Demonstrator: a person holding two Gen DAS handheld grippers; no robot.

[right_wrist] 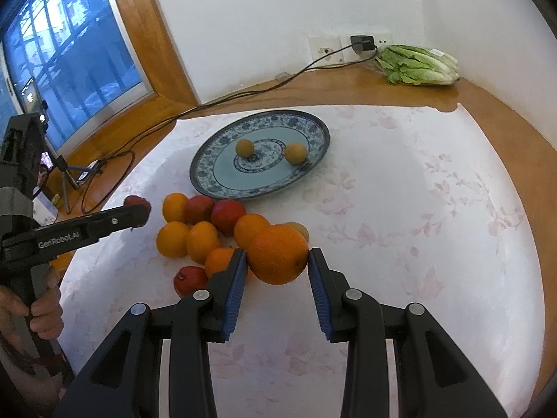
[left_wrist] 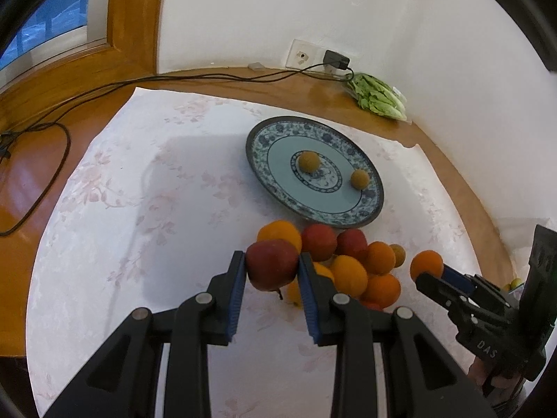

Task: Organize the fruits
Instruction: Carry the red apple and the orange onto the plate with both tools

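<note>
My left gripper (left_wrist: pixel 272 268) is shut on a red apple (left_wrist: pixel 272 263), held just above the near side of a pile of oranges and apples (left_wrist: pixel 351 261). My right gripper (right_wrist: pixel 277 261) is shut on an orange (right_wrist: pixel 277 253), lifted over the right end of the same pile (right_wrist: pixel 205 230). Beyond the pile lies a blue-and-white patterned plate (left_wrist: pixel 365 202) with two small yellow-brown fruits (left_wrist: pixel 309 161) on it. In the left wrist view the right gripper (left_wrist: pixel 430 271) shows at the right with its orange (left_wrist: pixel 425 263). The right wrist view shows the left gripper (right_wrist: pixel 139 214) at the left, the apple (right_wrist: pixel 136 202) at its tip.
A white floral cloth (left_wrist: pixel 139 209) covers a round wooden table (left_wrist: pixel 41 174) set in a wall corner. A bagged lettuce (right_wrist: pixel 417 64) lies at the back by a socket, with a black cable (left_wrist: pixel 104 88) trailing left across the wood. A window (right_wrist: pixel 69 52) is at the left. A hand (right_wrist: pixel 41 308) grips the left tool.
</note>
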